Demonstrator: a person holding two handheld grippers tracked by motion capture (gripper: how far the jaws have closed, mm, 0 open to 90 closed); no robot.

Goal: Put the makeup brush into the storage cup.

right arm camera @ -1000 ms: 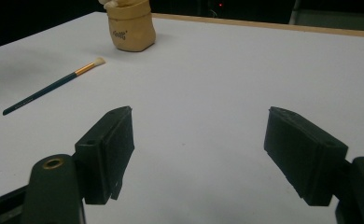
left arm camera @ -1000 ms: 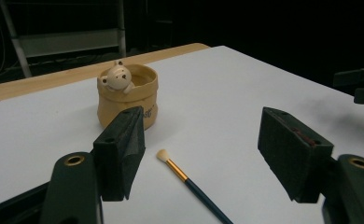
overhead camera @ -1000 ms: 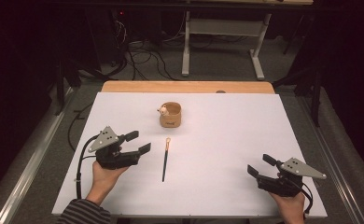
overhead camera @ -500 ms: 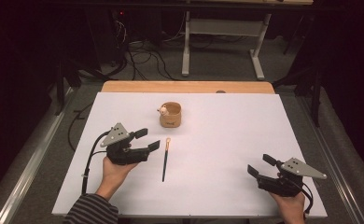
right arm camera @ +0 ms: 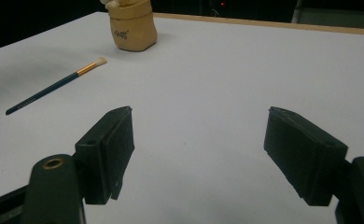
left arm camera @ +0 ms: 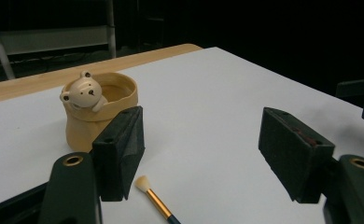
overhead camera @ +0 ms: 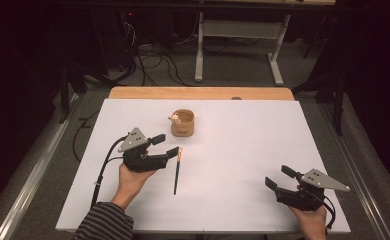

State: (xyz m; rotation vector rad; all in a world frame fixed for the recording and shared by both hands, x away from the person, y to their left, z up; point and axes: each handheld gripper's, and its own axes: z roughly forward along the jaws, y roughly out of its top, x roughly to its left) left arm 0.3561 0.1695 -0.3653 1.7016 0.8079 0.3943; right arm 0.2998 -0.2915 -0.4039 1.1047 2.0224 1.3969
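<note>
Left gripper (overhead camera: 164,145) is hovering with jaws spread wide, holding nothing, just left of the brush tip. Brush (overhead camera: 177,170) is lying flat on the white table (overhead camera: 243,150), bristles pointing toward the cup (overhead camera: 183,123); in the left gripper view its bristle end (left arm camera: 143,183) is sitting low between the jaws, nearer the left one. Cup, with a bear figure on its rim, is standing just beyond. Right gripper (overhead camera: 278,179) is resting wide open, empty, well apart near the table's front right corner.
</note>
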